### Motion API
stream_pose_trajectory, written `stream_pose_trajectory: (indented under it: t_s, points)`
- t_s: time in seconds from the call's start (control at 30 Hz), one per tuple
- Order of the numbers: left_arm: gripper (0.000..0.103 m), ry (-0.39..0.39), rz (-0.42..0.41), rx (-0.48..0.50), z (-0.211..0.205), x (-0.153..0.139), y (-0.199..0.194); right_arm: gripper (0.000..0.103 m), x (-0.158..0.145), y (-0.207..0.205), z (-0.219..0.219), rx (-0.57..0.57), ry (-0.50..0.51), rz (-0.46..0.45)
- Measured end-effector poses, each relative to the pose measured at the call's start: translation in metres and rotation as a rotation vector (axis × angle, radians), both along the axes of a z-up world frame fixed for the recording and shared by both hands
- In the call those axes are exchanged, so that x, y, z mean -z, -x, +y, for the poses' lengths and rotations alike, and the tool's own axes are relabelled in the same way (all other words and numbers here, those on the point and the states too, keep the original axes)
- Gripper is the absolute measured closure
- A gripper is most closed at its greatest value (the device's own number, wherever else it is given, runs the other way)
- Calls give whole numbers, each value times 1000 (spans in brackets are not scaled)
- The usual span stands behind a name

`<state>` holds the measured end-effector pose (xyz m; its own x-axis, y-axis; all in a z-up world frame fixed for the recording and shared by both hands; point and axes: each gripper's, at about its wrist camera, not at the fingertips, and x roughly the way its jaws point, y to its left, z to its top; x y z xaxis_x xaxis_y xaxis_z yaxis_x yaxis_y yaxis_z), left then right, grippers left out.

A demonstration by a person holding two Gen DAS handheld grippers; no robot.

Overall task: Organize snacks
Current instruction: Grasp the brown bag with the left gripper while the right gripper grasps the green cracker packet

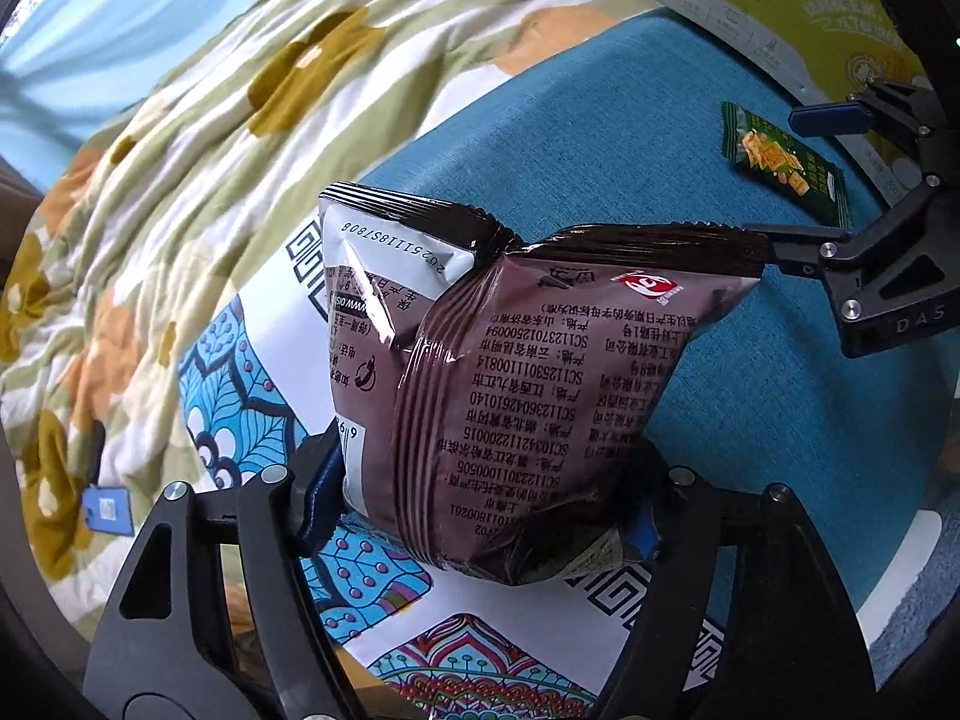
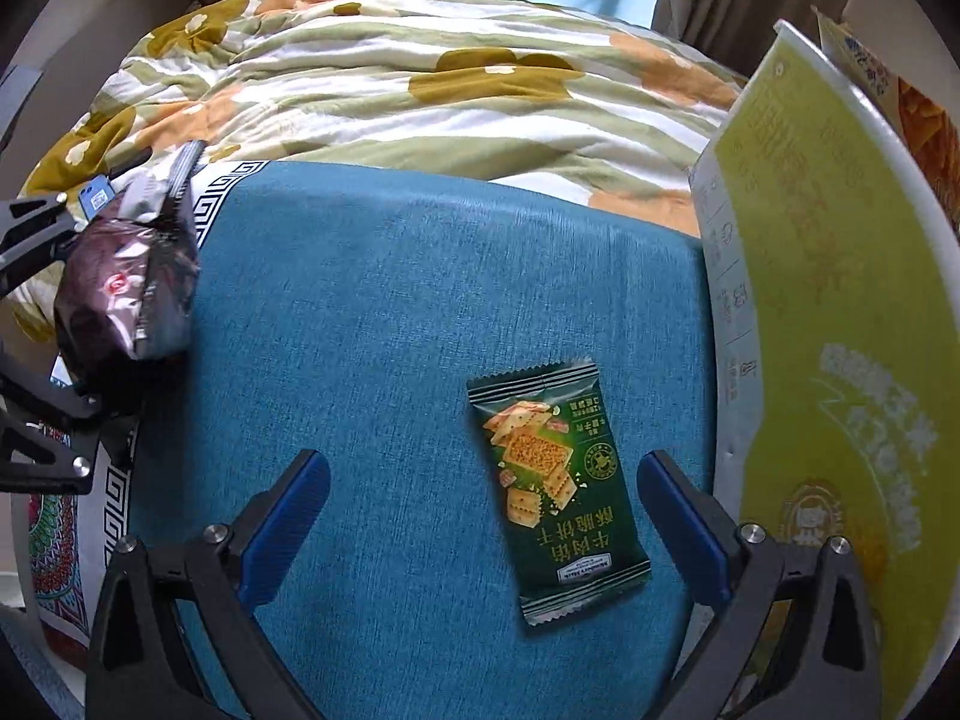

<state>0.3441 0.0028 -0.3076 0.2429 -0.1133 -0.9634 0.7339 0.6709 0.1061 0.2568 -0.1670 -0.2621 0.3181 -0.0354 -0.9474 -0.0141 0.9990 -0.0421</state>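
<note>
My left gripper (image 1: 480, 504) is shut on a brown snack bag (image 1: 516, 384) and holds it upright over the patterned paper; the bag also shows at the left of the right wrist view (image 2: 132, 294). A small green cracker packet (image 2: 555, 489) lies flat on the blue cushion (image 2: 390, 312), between the open fingers of my right gripper (image 2: 483, 501), nearer the right finger. The packet also shows in the left wrist view (image 1: 786, 162), with the right gripper (image 1: 840, 180) by it.
A yellow-green box (image 2: 828, 324) stands along the cushion's right side. A patterned white paper (image 1: 474, 642) lies at the cushion's left edge. A floral quilt (image 2: 420, 78) lies behind the cushion.
</note>
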Motion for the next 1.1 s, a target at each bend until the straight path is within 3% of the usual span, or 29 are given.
stream_pose_trajectory:
  t_s: [0.23,0.4,0.5,0.63,0.77,0.87,1.1]
  points:
    - [34,35,52,-85,8,-1,0,2,12,3,-4,133,-60,15]
    - [34,66,76,-142,8,-2,2,4,9,16,4,138,-98,28]
    - [34,71,79,-166,6,-3,2,15,9,22,8,129,-52,19]
    - [35,80,81,-187,5,-4,2,24,7,22,-4,203,-87,-7]
    - [38,98,80,-204,4,-5,1,38,4,20,-7,224,-50,-36]
    - [40,125,79,-222,6,-8,-1,60,0,24,-5,183,-32,-74]
    - [42,163,51,-261,13,-30,5,63,-4,26,-7,173,-66,-81]
